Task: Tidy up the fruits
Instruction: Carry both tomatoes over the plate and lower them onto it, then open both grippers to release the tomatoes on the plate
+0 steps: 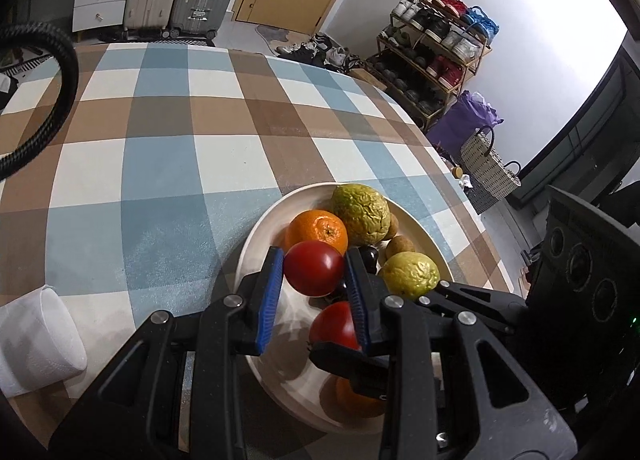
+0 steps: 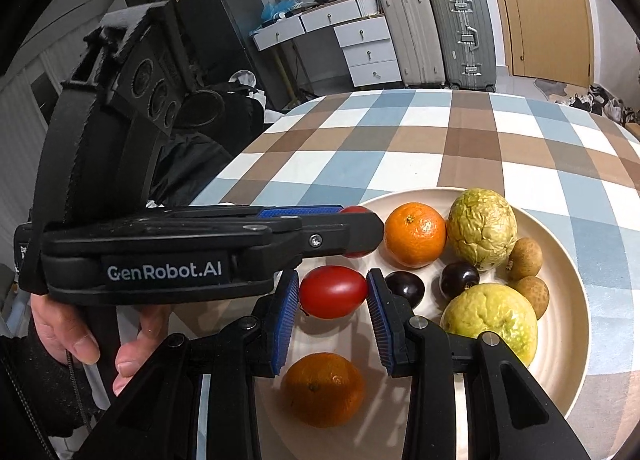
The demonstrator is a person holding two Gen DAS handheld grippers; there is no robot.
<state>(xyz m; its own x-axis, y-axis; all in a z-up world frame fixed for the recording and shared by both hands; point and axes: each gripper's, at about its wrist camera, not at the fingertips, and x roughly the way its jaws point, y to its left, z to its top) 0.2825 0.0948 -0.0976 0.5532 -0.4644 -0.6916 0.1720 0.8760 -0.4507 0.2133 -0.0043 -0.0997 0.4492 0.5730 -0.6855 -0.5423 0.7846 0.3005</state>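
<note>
Blue-padded left tongs (image 1: pixel 314 286) are clamped on a red tomato (image 1: pixel 313 268) over the cream plate (image 1: pixel 256 236). Our right tongs (image 2: pixel 333 314) bracket a second tomato (image 2: pixel 333 291), pads at its sides; grip unclear. Behind them we see oranges (image 2: pixel 415 234), wrinkled green fruit (image 2: pixel 481 228), dark plums (image 2: pixel 459 279), then the checkered bench (image 1: pixel 160 148).

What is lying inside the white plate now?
The plate holds two tomatoes, two oranges, two wrinkled green fruits, two dark plums and brown longans. The left tongs cover most of the second tomato.
</note>
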